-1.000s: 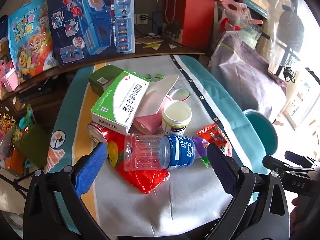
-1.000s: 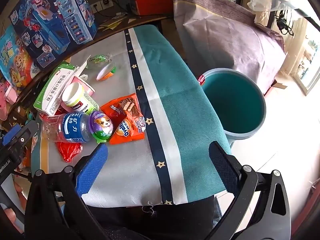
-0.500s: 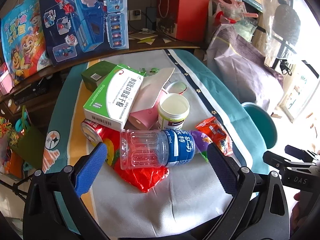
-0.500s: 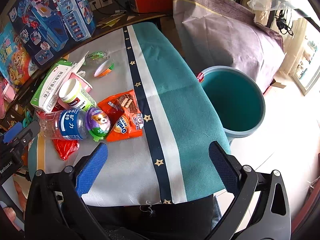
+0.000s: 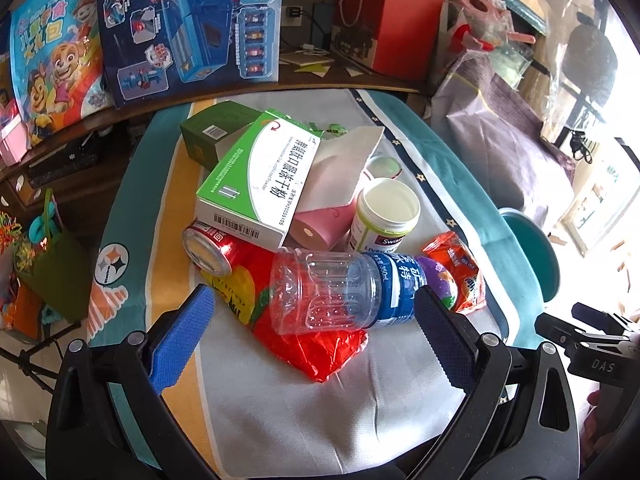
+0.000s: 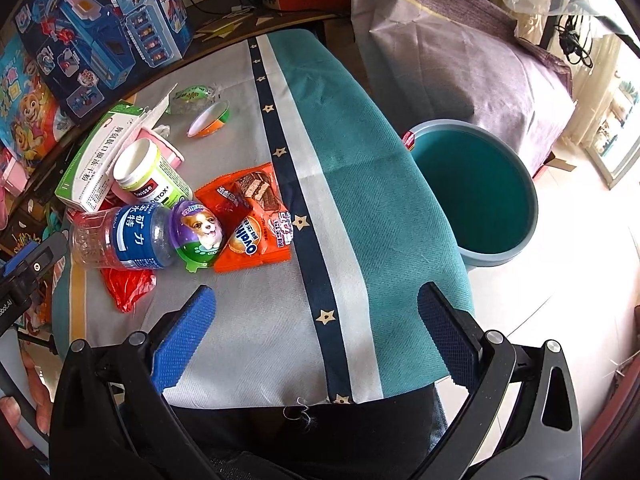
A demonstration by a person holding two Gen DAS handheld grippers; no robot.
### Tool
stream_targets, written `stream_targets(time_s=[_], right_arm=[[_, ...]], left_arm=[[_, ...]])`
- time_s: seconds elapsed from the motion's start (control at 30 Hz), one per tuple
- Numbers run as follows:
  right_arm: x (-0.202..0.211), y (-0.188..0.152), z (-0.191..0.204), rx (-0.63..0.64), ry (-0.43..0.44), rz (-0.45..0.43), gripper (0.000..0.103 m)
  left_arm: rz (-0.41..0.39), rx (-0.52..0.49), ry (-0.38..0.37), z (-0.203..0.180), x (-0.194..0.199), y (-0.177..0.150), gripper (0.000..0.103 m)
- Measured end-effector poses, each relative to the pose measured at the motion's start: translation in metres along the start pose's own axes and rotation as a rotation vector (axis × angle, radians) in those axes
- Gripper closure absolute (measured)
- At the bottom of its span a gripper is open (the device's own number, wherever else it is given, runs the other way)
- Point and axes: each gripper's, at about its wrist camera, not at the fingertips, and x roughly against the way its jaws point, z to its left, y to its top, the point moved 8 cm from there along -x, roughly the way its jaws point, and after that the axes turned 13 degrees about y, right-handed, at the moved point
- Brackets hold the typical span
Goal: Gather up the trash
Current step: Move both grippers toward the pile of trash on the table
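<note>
A heap of trash lies on the cloth-covered table [image 5: 280,400]. A clear plastic bottle [image 5: 340,290] with a blue label lies on its side on a red wrapper [image 5: 312,344]. Behind it are a red can [image 5: 212,246], a green-and-white medicine box [image 5: 260,184], a pink carton [image 5: 324,196], a white-lidded jar [image 5: 386,218] and an orange snack packet [image 5: 460,272]. My left gripper [image 5: 312,328] stands open just in front of the bottle, its fingers either side of it. My right gripper [image 6: 312,328] is open over bare cloth, right of the bottle [image 6: 120,238], purple egg toy [image 6: 198,232] and orange packet [image 6: 252,224].
A teal bin [image 6: 476,196] stands on the floor right of the table. Toy boxes [image 5: 188,20] and a red box [image 5: 384,12] line the shelf behind. A purple-covered bundle [image 6: 460,52] sits behind the bin. A small bowl [image 6: 210,120] and a green box [image 5: 212,136] lie further back.
My left gripper has moved closer to the plastic bottle, which now sits lower and nearer between the fingers. The right gripper has drifted slightly; the trash has not moved.
</note>
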Motion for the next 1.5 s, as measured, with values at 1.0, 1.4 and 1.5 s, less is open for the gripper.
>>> stream_targets(time_s=[1.0, 1.4, 1.5], right_arm=[[-0.004, -0.004, 0.003, 0.007, -0.005, 0.023, 0.006], [-0.013, 0.004, 0.013, 0.087, -0.005, 0.042, 0.006], [-0.020, 0.011, 0.034, 0.174, 0.031, 0.053, 0.006]], left_arm=[[0.024, -0.011, -0.002, -0.006, -0.002, -0.005, 0.004], [0.103, 0.015, 0.013, 0.005, -0.025, -0.010, 0.004], [0.111, 0.012, 0.050, 0.017, -0.031, -0.014, 0.004]])
